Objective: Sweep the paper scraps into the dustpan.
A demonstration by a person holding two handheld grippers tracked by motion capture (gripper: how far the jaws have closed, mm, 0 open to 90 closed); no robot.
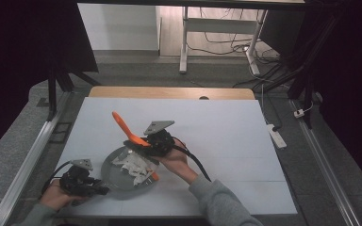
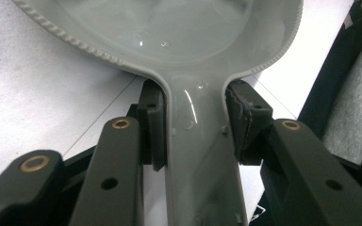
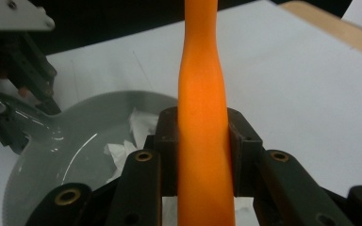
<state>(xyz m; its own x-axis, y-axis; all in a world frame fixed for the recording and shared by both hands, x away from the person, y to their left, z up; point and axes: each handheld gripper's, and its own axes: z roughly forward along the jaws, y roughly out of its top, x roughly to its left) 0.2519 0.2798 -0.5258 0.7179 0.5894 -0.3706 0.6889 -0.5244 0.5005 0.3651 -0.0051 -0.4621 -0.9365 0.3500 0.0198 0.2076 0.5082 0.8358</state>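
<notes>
Grey pan (image 1: 122, 176): shallow, round, with a beaded rim, resting on the near left part of the white table (image 1: 226, 132). Its flat handle (image 2: 200, 155) runs toward the near left corner. In the left gripper view the basin (image 2: 184, 28) lies just beyond the jaws.

Left gripper (image 1: 96, 189): held in the person's left hand (image 1: 54, 197) at the near left edge of the table, grey three-cornered plate on top. Jaws closed on the pan handle, one black pad (image 2: 152, 127) pressed to each side where the handle meets the basin.

Crumpled white paper (image 1: 134, 167): lying inside the pan, toward its right half; also seen in the right gripper view (image 3: 122, 150), behind the jaws.

Orange spatula (image 1: 127, 129): long, slim plastic handle, slanting up and toward the far left, above the far edge of the pan. A short orange end shows near the pan's right rim, beside the paper; whether it touches either cannot be told.

Right gripper (image 1: 139, 145): held in the person's right hand (image 1: 176, 162), grey sleeve behind it, over the pan's far right rim. Jaws clamped on the spatula handle (image 3: 202, 141), pads tight against both sides.
</notes>
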